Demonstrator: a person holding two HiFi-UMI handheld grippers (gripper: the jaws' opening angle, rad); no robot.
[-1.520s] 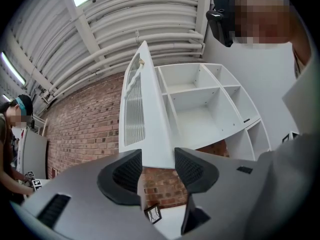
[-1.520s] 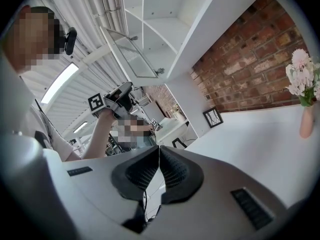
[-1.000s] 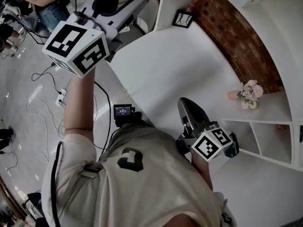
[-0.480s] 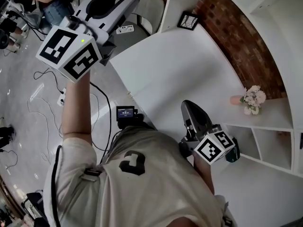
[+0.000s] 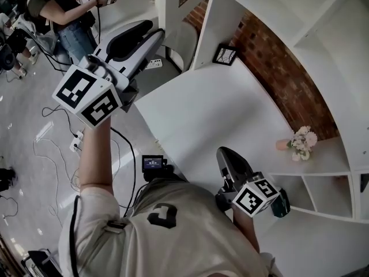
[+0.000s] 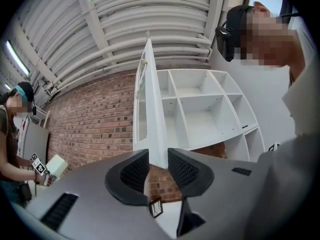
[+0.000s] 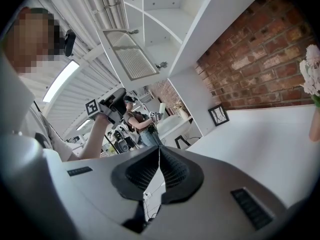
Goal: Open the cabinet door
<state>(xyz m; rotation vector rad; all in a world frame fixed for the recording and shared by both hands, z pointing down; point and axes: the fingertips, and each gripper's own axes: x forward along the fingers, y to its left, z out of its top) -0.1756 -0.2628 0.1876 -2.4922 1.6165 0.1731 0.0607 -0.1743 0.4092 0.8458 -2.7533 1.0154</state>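
The white louvred cabinet door [image 6: 150, 114] hangs edge-on, swung out from the white shelf unit [image 6: 200, 109]. My left gripper [image 6: 158, 156] is raised to it. Its jaws are closing, with the door's lower corner between them and both pads against it. In the head view the left gripper [image 5: 157, 34] reaches up from its marker cube to the door's edge [image 5: 167, 7]. From the right gripper view the door [image 7: 131, 55] shows as a slatted panel, with the left gripper [image 7: 122, 98] at its lower corner. My right gripper [image 7: 159, 156] is shut on nothing, held low over the counter [image 5: 219, 114].
A small picture frame [image 5: 223, 55] and a vase of flowers [image 5: 301, 141] stand on the counter against the brick wall [image 5: 288, 79]. Open shelves [image 5: 323, 178] lie to the right. Another person [image 5: 57, 10] stands at the far left, with cables [image 5: 52, 131] on the floor.
The head view has tilted up, bringing the door's edge into sight. My left gripper has edged along slightly and stays raised. The right gripper has kept still.
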